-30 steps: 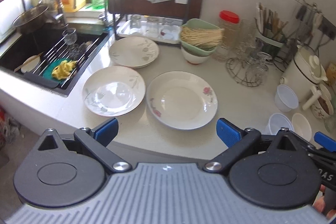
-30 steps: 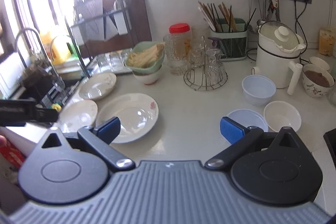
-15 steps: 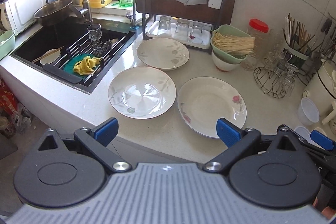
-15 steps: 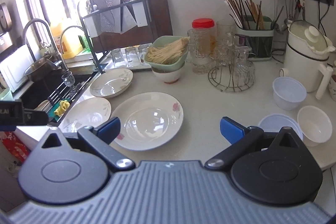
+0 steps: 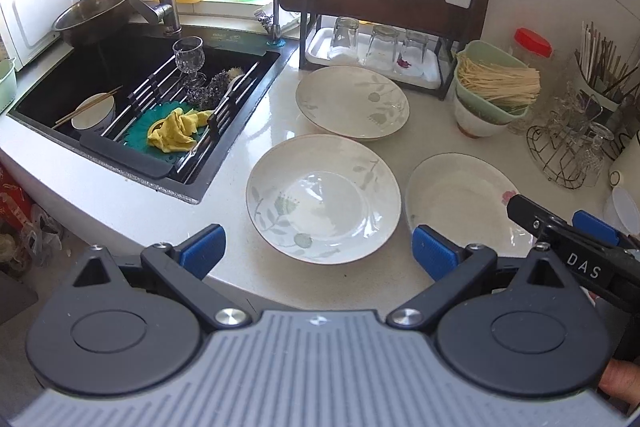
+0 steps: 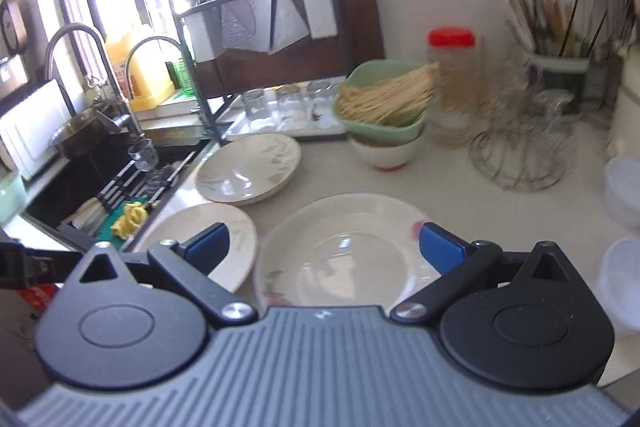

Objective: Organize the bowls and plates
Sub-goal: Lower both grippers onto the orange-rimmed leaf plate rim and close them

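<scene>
Left tongs [image 5: 316,251]: wide open and holding nothing. They sit low over the front edge of the counter [image 5: 248,131], just in front of the leaf plate.
Right tongs [image 6: 324,247]: wide open too, with nothing in them. They are above the near rim of the flower plate, and the blue pads [image 6: 440,247] do not seem to touch it.
Leaf plate [image 5: 323,198]: a white plate with green leaves. It lies flat on the counter, close to the sink.
Flower plate [image 6: 344,251]: a white plate with a small pink flower on its rim. It lies flat, just to the right of the leaf plate.
Back plate [image 5: 353,102]: a second plate with leaves, flat on the counter behind the other two, in front of the glass tray.
Stacked bowls [image 5: 486,103]: a green bowl sits in a white bowl, to the right of the back plate. Dry noodles [image 5: 498,83] lie across the top.
Plastic bowls [image 6: 622,195]: pale bowls at the far right of the counter, blurry here.
Sink [image 5: 120,83]: black, with a rack across it. A yellow cloth [image 5: 178,129] lies on the rack and a stemmed glass [image 5: 189,57] stands there.
Sink bowl [image 5: 94,111]: a white bowl down in the sink with chopsticks across it.
</scene>
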{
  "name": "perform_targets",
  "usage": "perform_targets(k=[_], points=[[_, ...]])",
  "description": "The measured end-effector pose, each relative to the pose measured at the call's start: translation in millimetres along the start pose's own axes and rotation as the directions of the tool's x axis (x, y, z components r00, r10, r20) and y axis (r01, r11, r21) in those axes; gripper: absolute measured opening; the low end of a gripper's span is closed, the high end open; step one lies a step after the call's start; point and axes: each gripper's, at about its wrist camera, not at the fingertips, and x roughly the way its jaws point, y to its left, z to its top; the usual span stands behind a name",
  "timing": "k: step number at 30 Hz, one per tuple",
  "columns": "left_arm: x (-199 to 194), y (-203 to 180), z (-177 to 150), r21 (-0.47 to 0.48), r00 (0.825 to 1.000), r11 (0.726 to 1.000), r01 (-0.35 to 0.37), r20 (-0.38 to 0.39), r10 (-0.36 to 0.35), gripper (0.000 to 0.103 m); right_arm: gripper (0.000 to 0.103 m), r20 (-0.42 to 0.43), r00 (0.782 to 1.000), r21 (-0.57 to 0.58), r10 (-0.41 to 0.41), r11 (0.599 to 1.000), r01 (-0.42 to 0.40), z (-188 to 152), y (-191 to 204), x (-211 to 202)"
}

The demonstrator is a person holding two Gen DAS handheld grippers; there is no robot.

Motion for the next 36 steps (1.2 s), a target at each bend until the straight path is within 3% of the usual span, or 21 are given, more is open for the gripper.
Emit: perform_targets(k=[14,20,27,31,36], points=[[82.8,86.5,50.0,-0.015,0.997,0.999,0.037,-0.062,-0.038,0.101,0.103,-0.142,0.977,0.086,0.161,0.985,-0.149,-4.1,55.2,53.8],[126.2,109.6,59.6,0.015,0.991,0.996,0.084,-0.101,-0.082,0.100,0.076,-0.224,0.959,0.125,0.173,0.981,-0.148,-19.1,67.4,67.2],[177.7,123.7,64.2,0.034,0.963,0.978,0.207,-0.181,-0.198,0.095,0.047,-0.284,0.951,0.205,0.123,0.977,-0.065,-30.9,74.5,87.0],[198.9,127.7,66.7,0.015,0.940,0.961,0.277,-0.212,-0.268,0.093,0.046,-0.292,0.953,0.265,0.080,0.964,0.000,-37.3,72.7,97.1],[221.5,126.2,71.6,0.027,0.912,0.939,0.344,-0.246,-0.327,0.083,0.046,-0.288,0.957,0.319,0.042,0.946,0.054,-46.3,73.5,106.5]])
